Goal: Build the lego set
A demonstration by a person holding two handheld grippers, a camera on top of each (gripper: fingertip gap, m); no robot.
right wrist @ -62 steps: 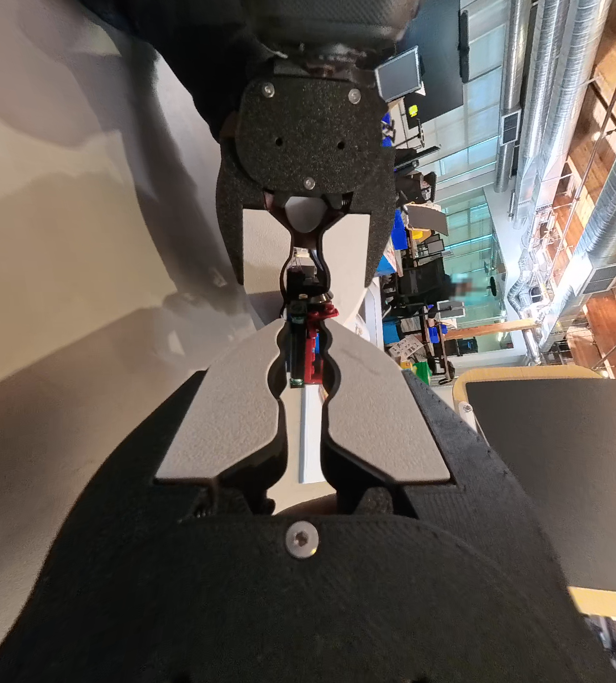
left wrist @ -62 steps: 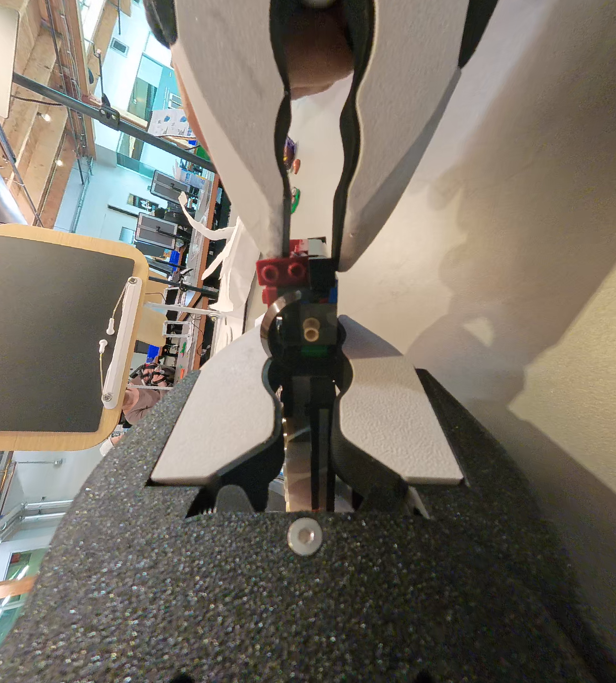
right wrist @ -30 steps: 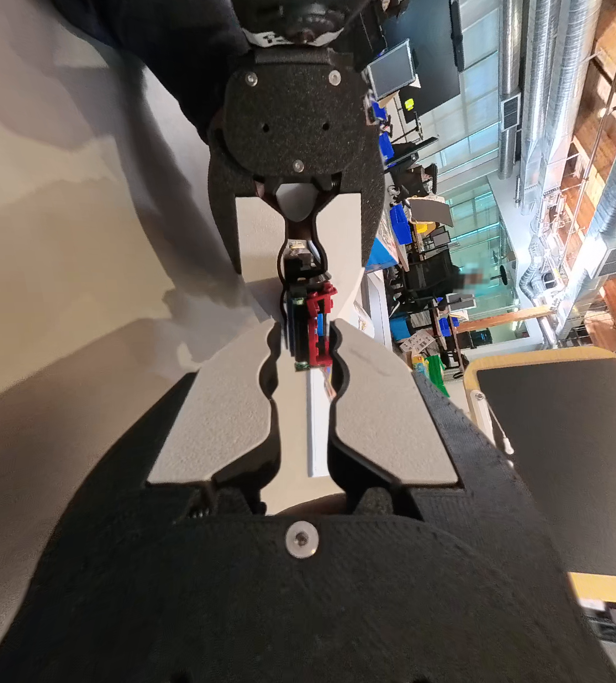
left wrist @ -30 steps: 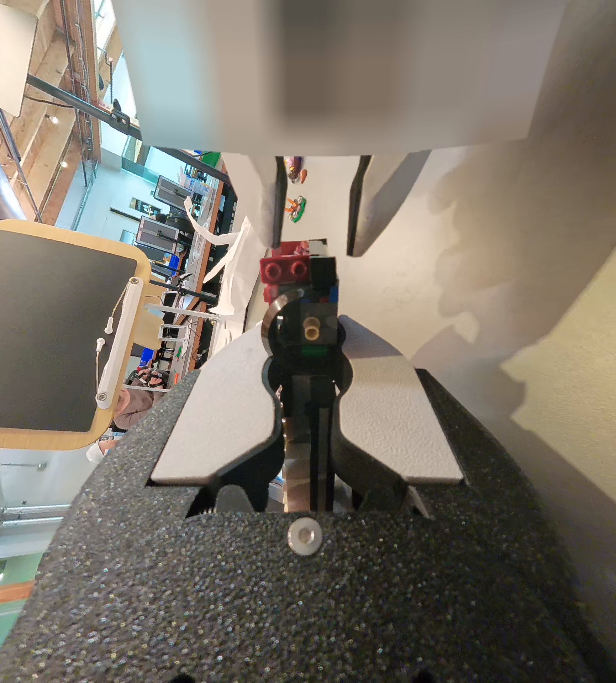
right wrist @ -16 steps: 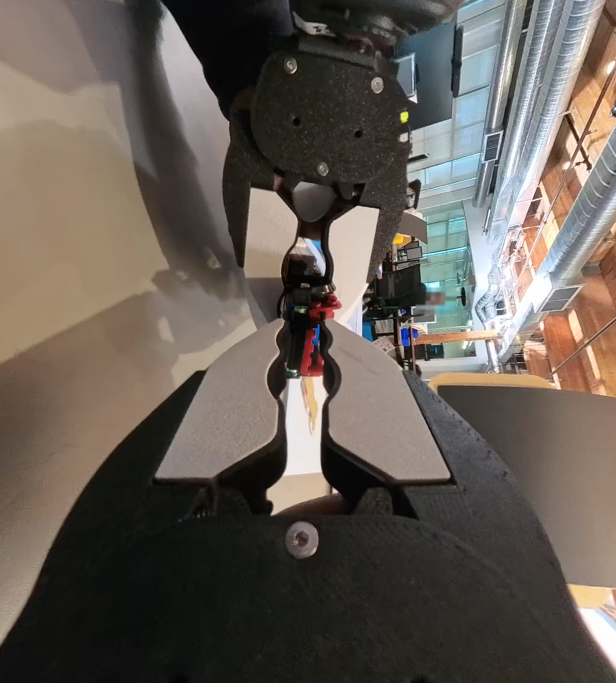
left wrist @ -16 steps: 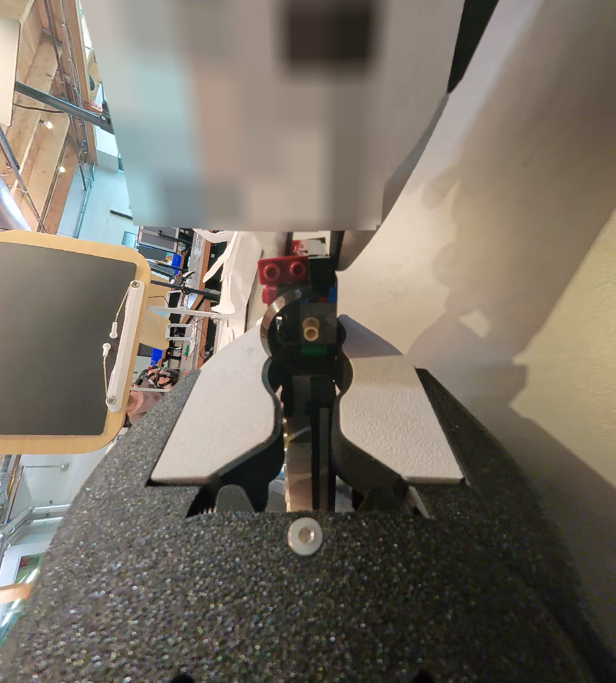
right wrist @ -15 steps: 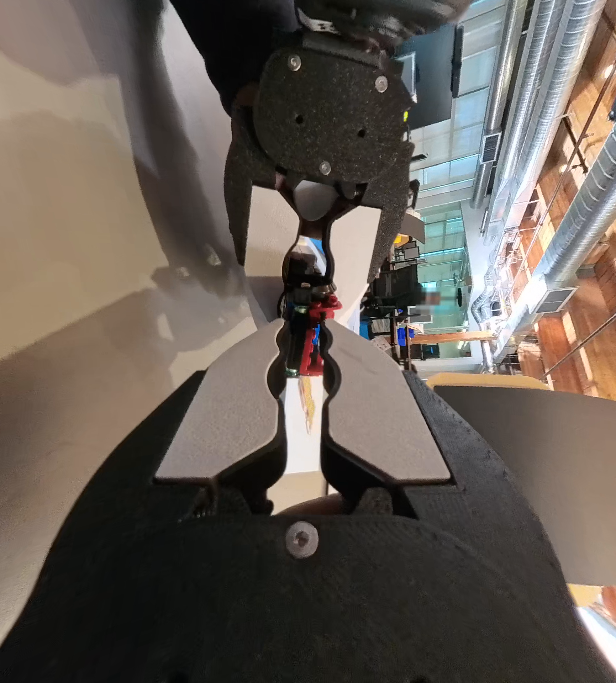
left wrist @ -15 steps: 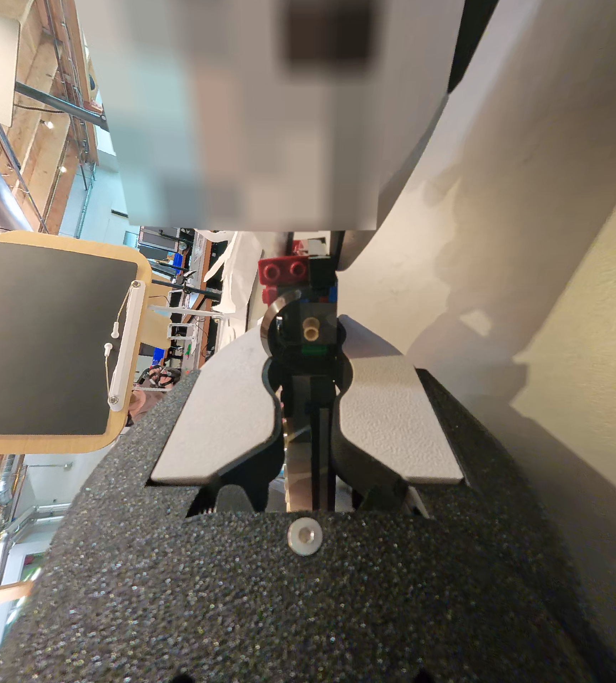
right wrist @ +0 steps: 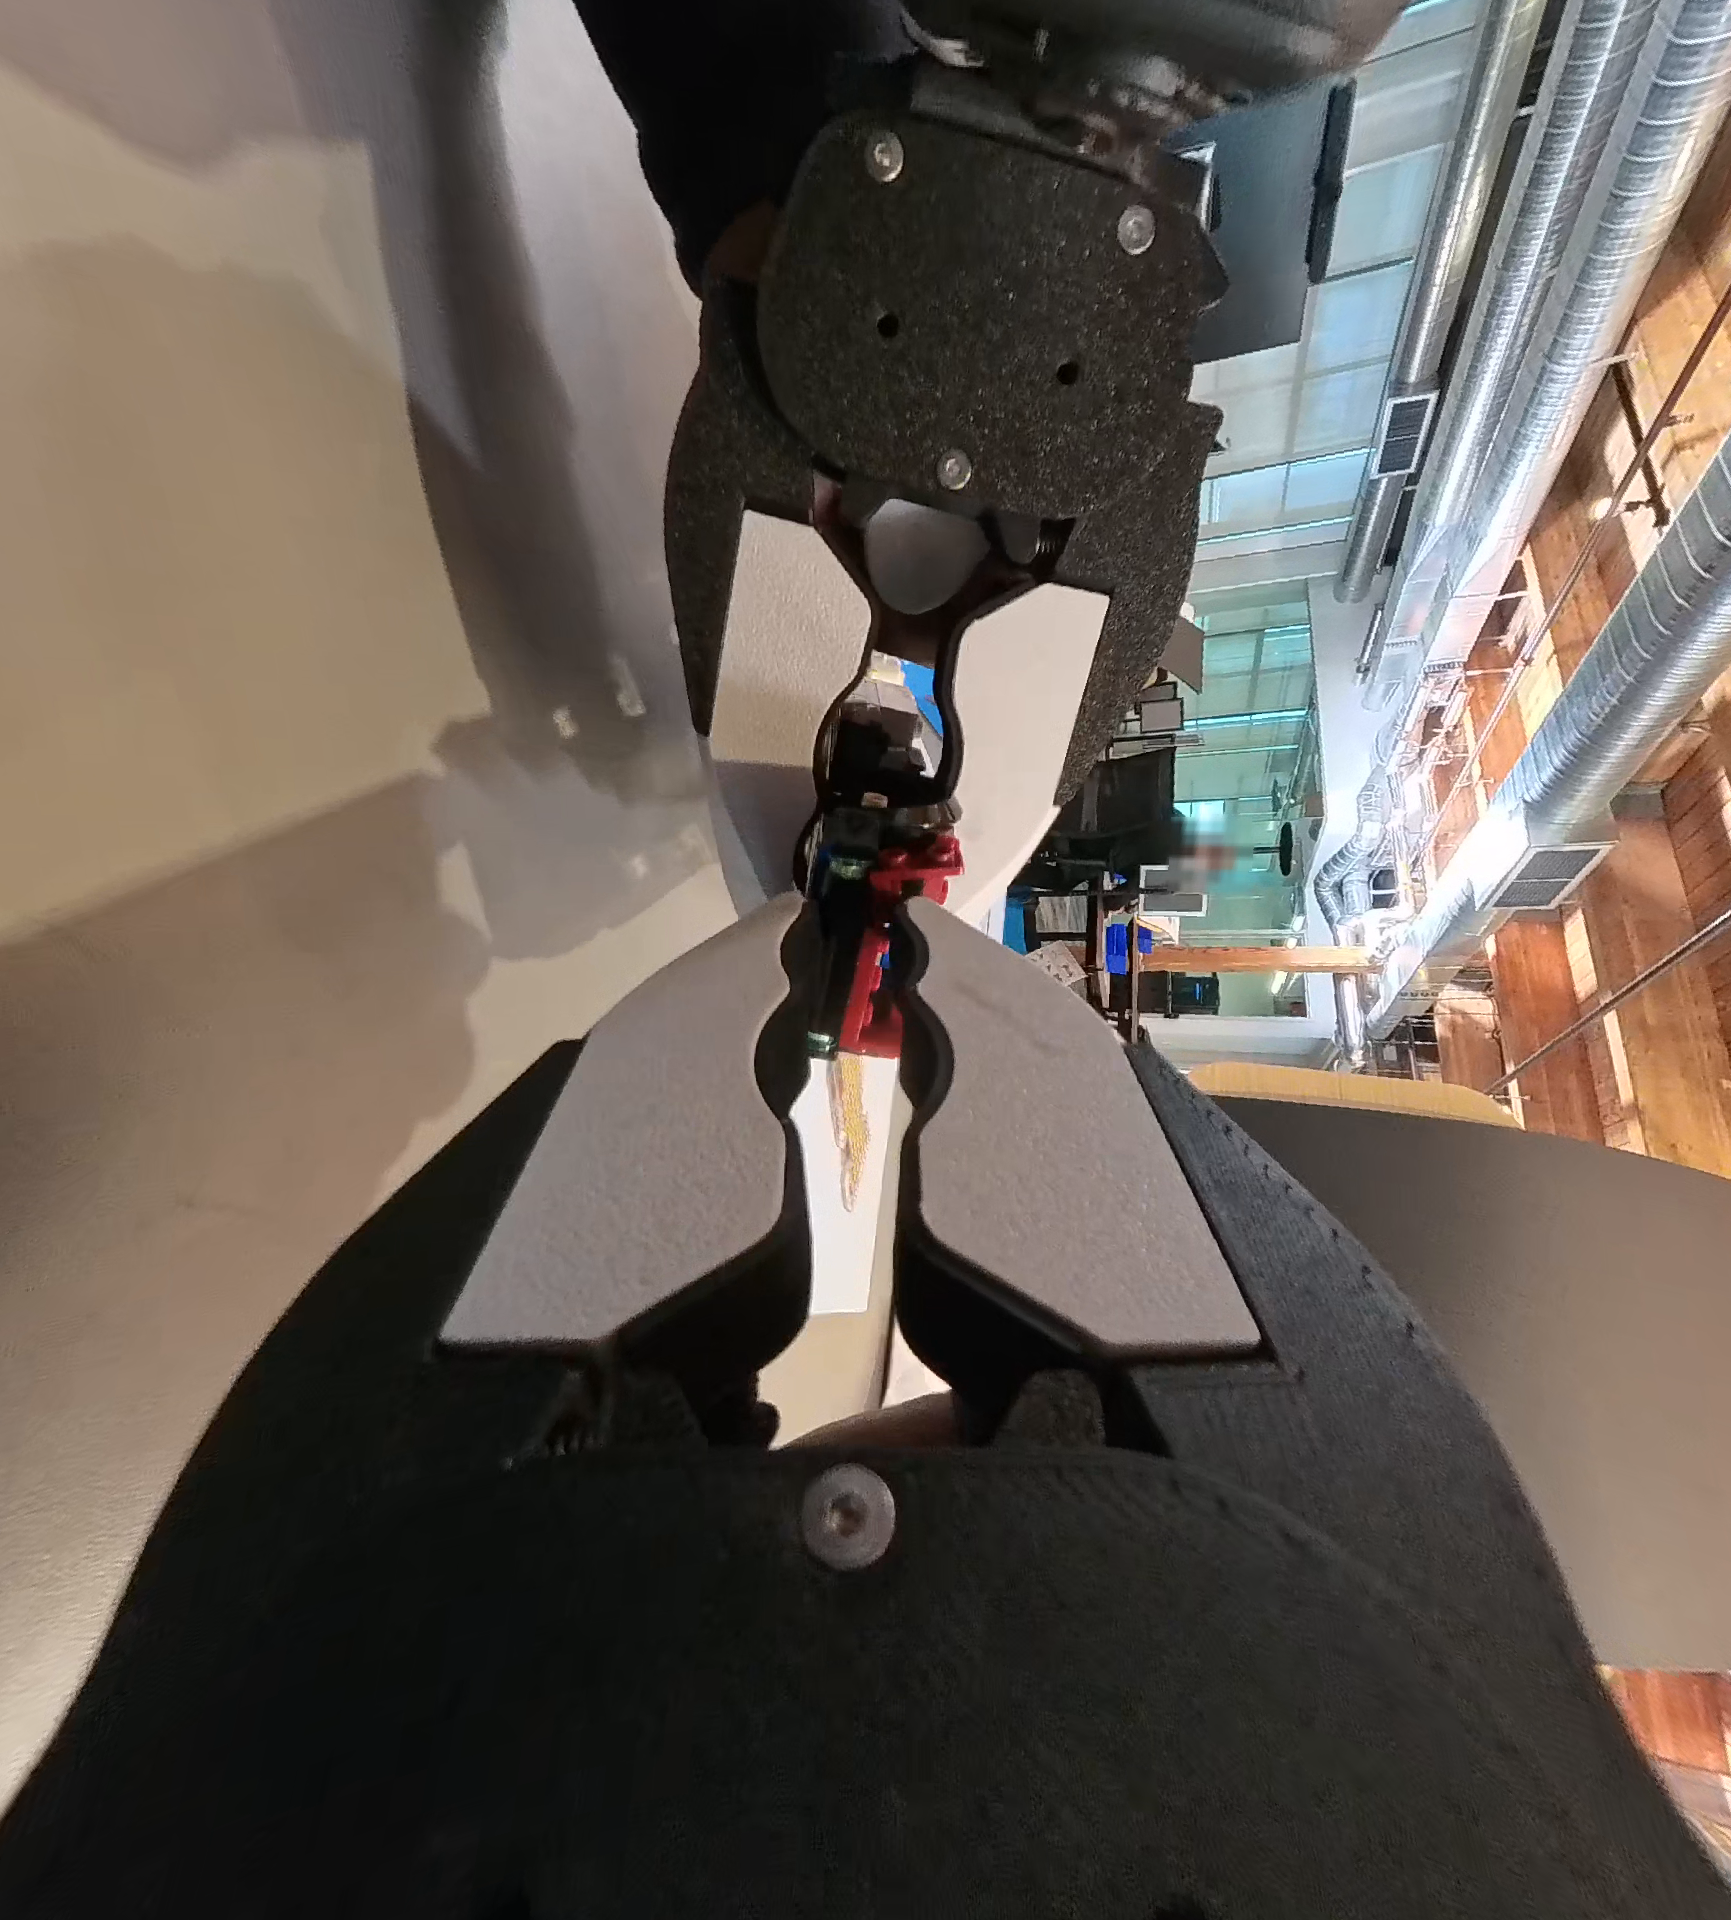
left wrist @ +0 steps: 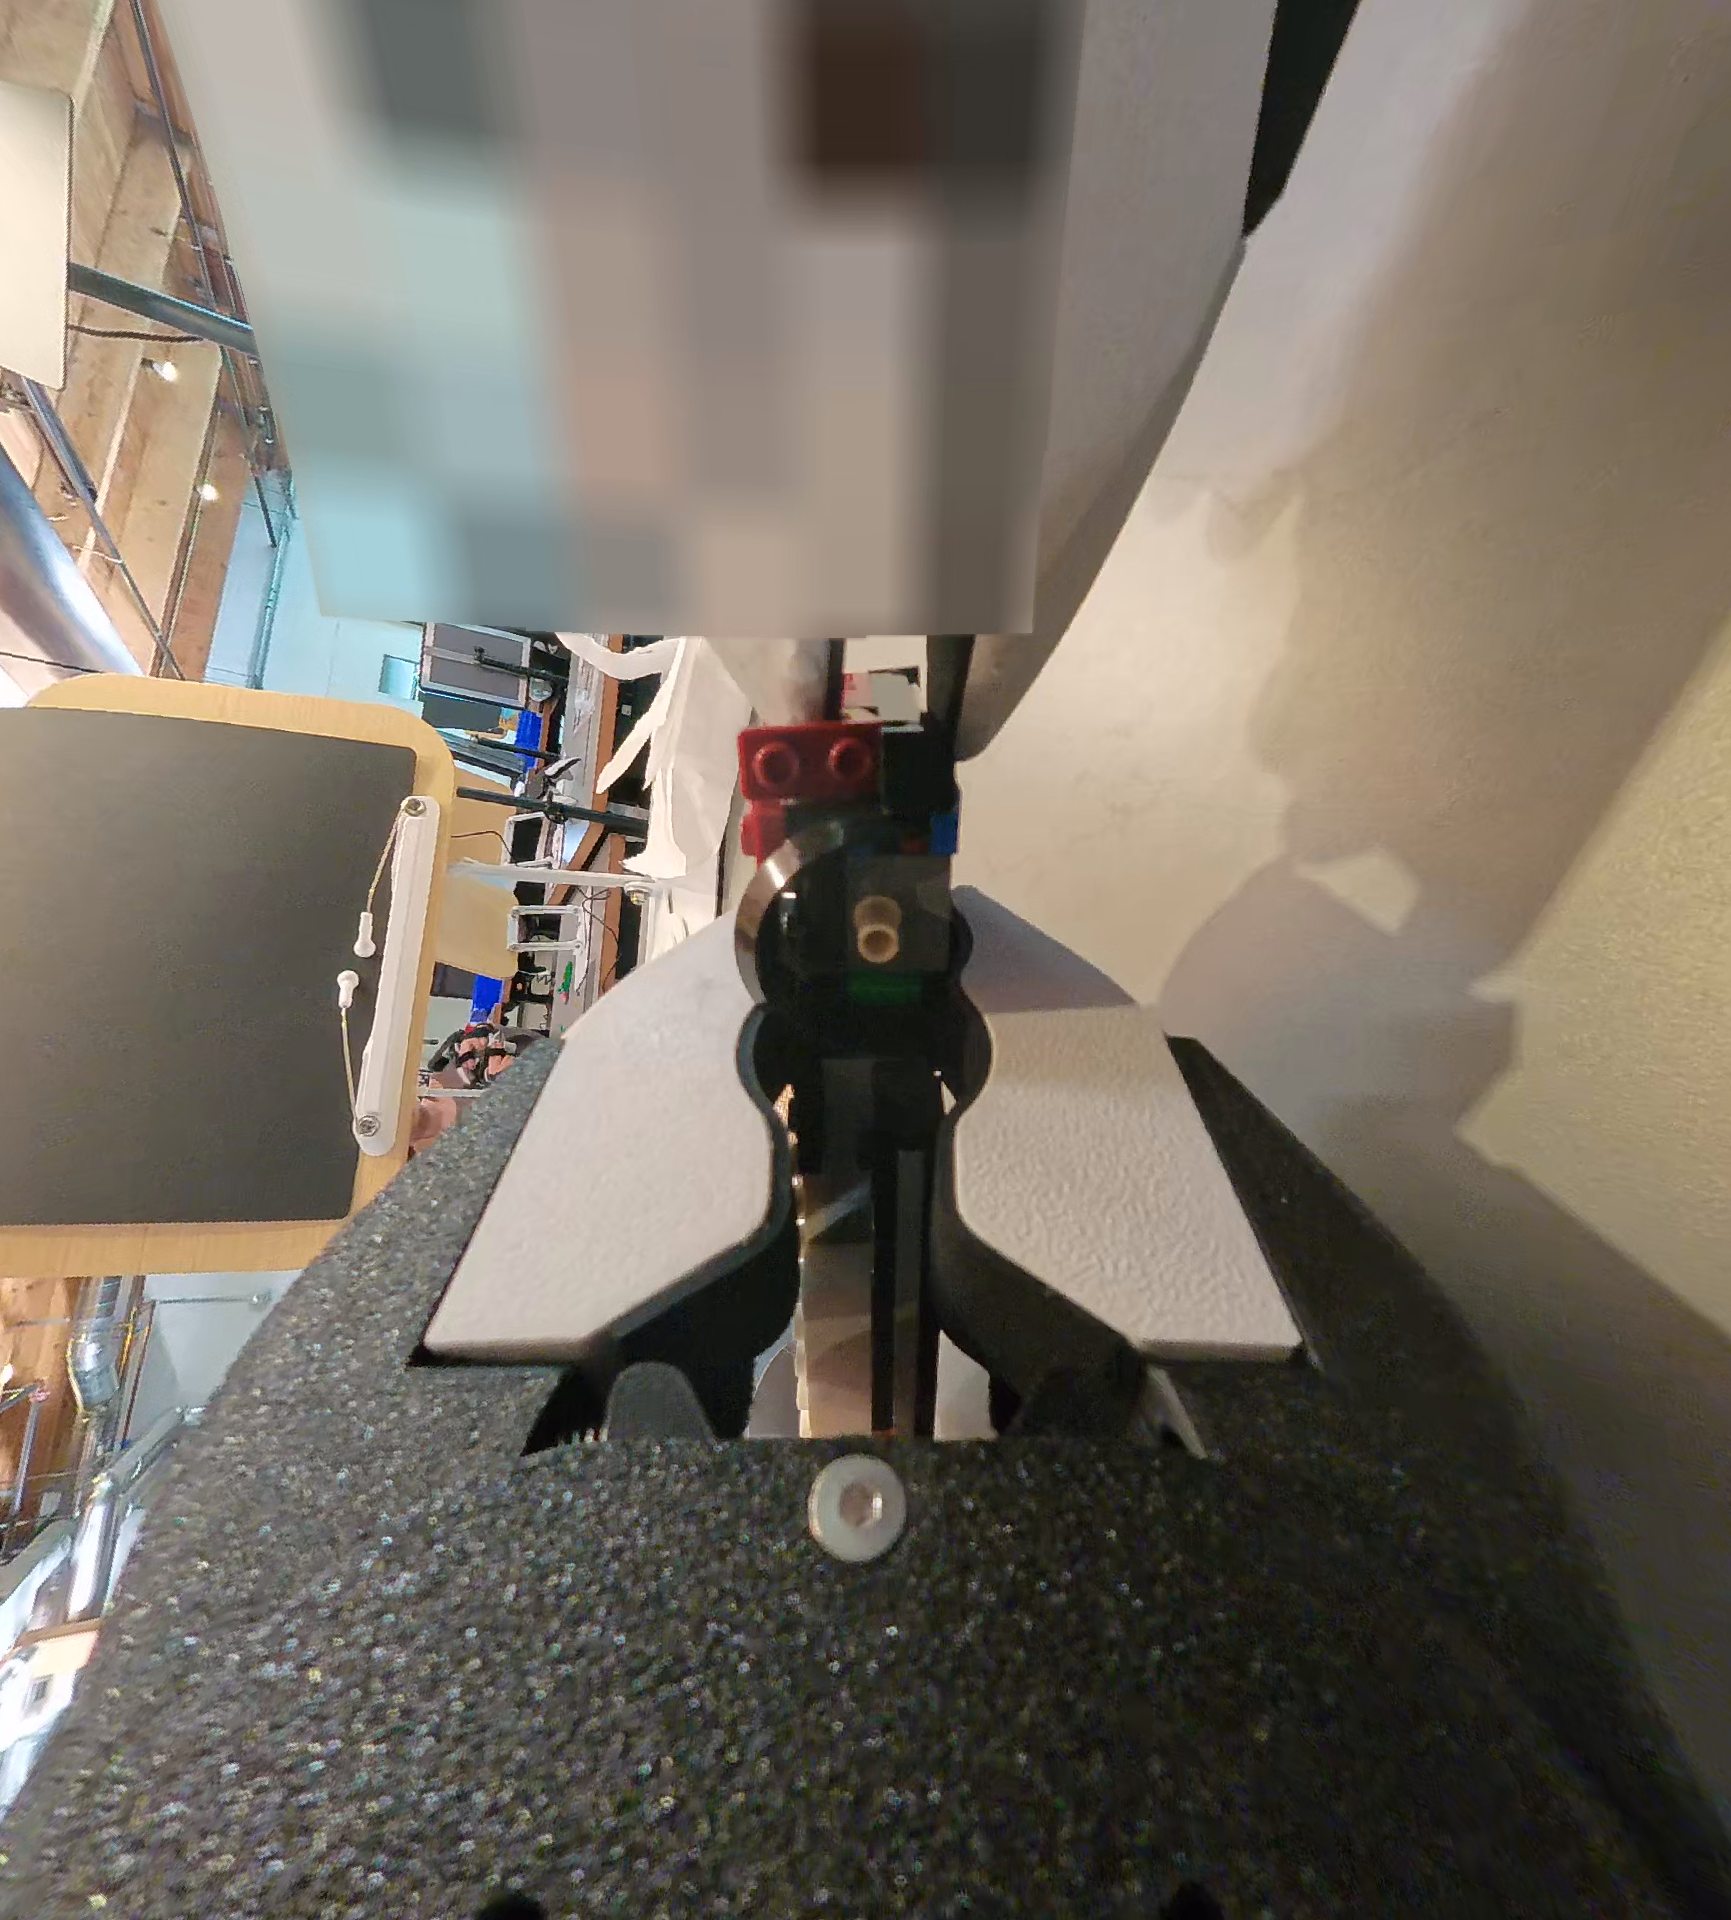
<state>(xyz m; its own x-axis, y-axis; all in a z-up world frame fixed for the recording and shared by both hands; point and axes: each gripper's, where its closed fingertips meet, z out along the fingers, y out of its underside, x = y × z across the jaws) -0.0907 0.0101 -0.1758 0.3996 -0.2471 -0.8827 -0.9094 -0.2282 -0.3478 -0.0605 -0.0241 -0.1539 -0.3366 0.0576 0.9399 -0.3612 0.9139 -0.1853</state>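
Observation:
A small toy-brick model of black, red, blue and green bricks is held between both grippers, which face each other above the table. My left gripper (left wrist: 856, 935) is shut on the model's black end (left wrist: 882, 925), which bears a tan peg and a round wheel; a red brick (left wrist: 809, 764) sticks out beyond it. My right gripper (right wrist: 856, 935) is shut on the model's red-and-black end (right wrist: 866, 997). The left gripper also shows in the right wrist view (right wrist: 887, 748), clamped on the far black part. In the left wrist view the right gripper's fingers (left wrist: 965, 707) come down from under a blurred patch.
The pale grey table (left wrist: 1463, 623) lies to one side in both views. A chair with a black panel and wooden rim (left wrist: 134, 966) stands beside it, also in the right wrist view (right wrist: 1463, 1403). A white sheet with a yellow pattern (right wrist: 856, 1143) lies beneath the right fingers. Spacing between my two grippers at the tips: around 5 cm.
A second ago my right gripper's pads stood apart around the model's red end; they have since come together on it once more. My left gripper has kept its hold throughout.

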